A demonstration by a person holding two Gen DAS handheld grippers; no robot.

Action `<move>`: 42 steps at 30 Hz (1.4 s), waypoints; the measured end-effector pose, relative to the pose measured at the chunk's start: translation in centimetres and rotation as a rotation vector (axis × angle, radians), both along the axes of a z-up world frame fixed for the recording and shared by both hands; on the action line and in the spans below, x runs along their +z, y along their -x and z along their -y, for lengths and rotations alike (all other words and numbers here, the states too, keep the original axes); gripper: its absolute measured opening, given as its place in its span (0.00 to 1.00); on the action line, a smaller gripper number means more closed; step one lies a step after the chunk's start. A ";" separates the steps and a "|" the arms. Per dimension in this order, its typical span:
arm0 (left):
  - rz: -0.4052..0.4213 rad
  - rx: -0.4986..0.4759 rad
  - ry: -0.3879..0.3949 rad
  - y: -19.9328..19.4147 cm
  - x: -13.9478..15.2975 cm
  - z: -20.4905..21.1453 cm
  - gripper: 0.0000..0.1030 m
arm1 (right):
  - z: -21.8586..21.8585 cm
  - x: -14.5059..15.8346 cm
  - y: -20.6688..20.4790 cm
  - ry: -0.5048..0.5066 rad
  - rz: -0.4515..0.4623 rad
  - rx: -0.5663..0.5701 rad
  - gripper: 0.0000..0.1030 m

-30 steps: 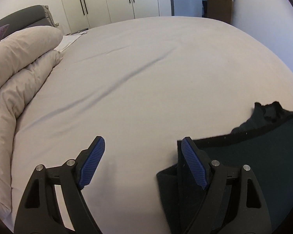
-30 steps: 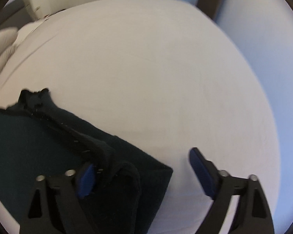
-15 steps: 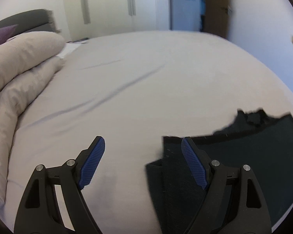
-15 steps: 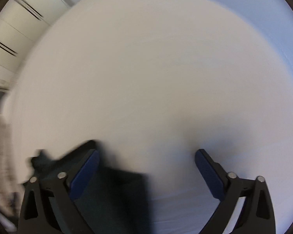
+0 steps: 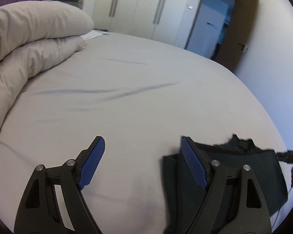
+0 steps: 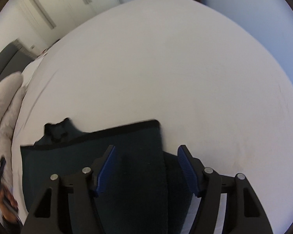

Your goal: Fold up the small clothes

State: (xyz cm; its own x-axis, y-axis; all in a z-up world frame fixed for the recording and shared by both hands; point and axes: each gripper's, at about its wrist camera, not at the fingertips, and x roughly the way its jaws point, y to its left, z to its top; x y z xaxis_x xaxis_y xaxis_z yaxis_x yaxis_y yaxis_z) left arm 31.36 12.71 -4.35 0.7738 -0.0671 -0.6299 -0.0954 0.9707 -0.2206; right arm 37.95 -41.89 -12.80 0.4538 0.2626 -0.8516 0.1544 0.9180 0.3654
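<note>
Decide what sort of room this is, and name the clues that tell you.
Most likely a home bedroom: a wide bed sheet, a rolled duvet along one side, and tall wardrobe doors behind.

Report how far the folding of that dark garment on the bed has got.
Done: the dark garment lies on the bed sheet with one side already folded over into a doubled strip.
In hand: the right gripper is closing around that folded edge, pads not yet pressing; the left gripper stands open and empty beside the garment's other end.
Left: the remaining folds; the ruffled edge at the far side still sticks out.
</note>
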 end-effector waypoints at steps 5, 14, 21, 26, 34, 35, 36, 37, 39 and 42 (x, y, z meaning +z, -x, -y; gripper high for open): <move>0.021 -0.129 0.010 0.5 -0.3 3.8 0.78 | -0.6 1.7 0.8 -0.041 0.097 -0.088 0.59; -0.148 -0.296 -0.166 -2.0 -3.3 14.4 0.78 | -11.4 0.5 2.0 -0.364 0.132 0.198 0.59; -0.219 -0.242 -0.168 -2.5 -7.6 14.4 0.78 | -9.2 -2.8 2.4 -0.432 0.186 0.044 0.41; -0.215 -0.238 -0.181 -2.3 -7.8 14.9 0.78 | -3.7 -2.4 5.1 -0.386 0.241 -0.164 0.35; -0.208 -0.234 -0.201 -2.7 -7.6 14.8 0.79 | -13.1 2.1 10.4 -0.392 0.347 0.160 0.45; -0.208 -0.233 -0.203 -2.7 -7.6 14.8 0.79 | -15.0 2.1 10.8 -0.392 0.338 0.214 0.45; -0.207 -0.232 -0.204 -2.7 -7.6 14.8 0.79 | -16.5 1.9 11.0 -0.397 0.324 0.254 0.45; -0.207 -0.232 -0.205 -2.7 -7.6 14.8 0.79 | -18.6 1.4 11.3 -0.421 0.296 0.314 0.45; -0.205 -0.233 -0.204 -2.7 -7.6 14.8 0.79 | -21.2 0.3 11.3 -0.426 0.258 0.377 0.45; -0.204 -0.235 -0.202 -2.6 -7.7 14.8 0.79 | -22.5 -1.8 10.7 -0.391 0.206 0.362 0.44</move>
